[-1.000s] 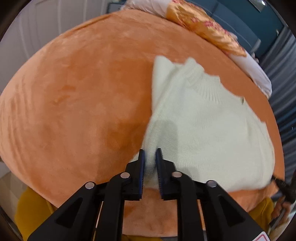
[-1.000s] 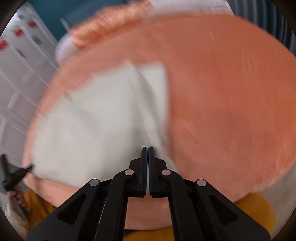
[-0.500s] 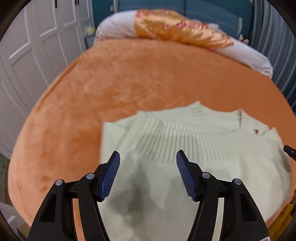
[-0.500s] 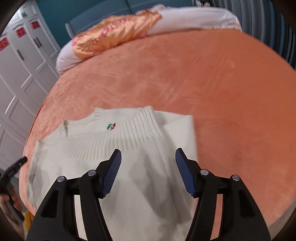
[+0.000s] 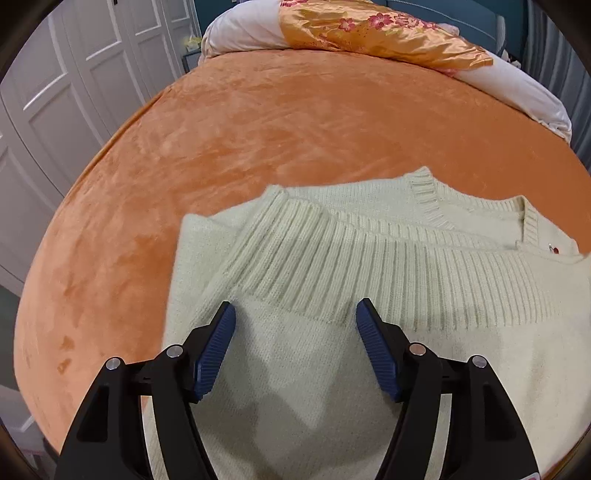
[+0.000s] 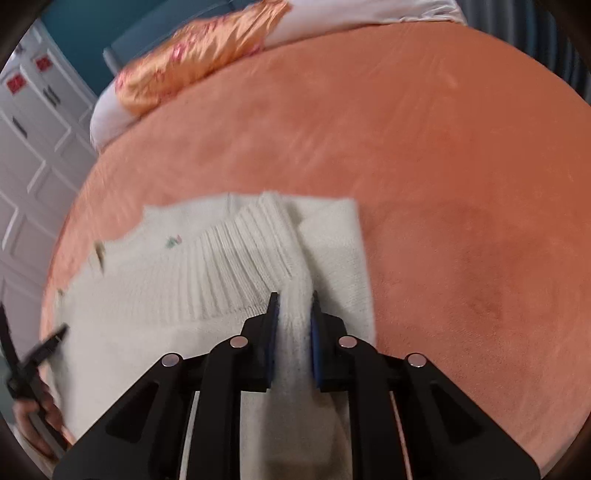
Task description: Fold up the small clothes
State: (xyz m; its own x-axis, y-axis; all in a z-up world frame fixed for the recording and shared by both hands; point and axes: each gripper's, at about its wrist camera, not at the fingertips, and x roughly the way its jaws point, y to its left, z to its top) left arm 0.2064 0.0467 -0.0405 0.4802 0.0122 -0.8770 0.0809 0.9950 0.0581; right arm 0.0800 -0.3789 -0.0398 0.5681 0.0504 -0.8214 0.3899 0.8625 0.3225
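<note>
A cream knit sweater point(image 5: 332, 258) lies folded on an orange plush bedspread point(image 5: 258, 122), its ribbed hem laid across the top near the collar. My left gripper point(image 5: 295, 317) is open and hovers over the sweater's left part, holding nothing. In the right wrist view the sweater point(image 6: 184, 280) shows a small red and green mark. My right gripper point(image 6: 293, 306) is shut on a raised ridge of the sweater at its right side, just below the ribbed band.
A white pillow with an orange floral cover point(image 5: 376, 29) lies at the far end of the bed. White wardrobe doors point(image 5: 74, 74) stand at the left. The left gripper and hand point(image 6: 26, 373) show at the right wrist view's left edge.
Both grippers let go of the sweater's hem and opened after folding it up. Since then the right gripper has closed on a ridge of the sweater; the left stays open.
</note>
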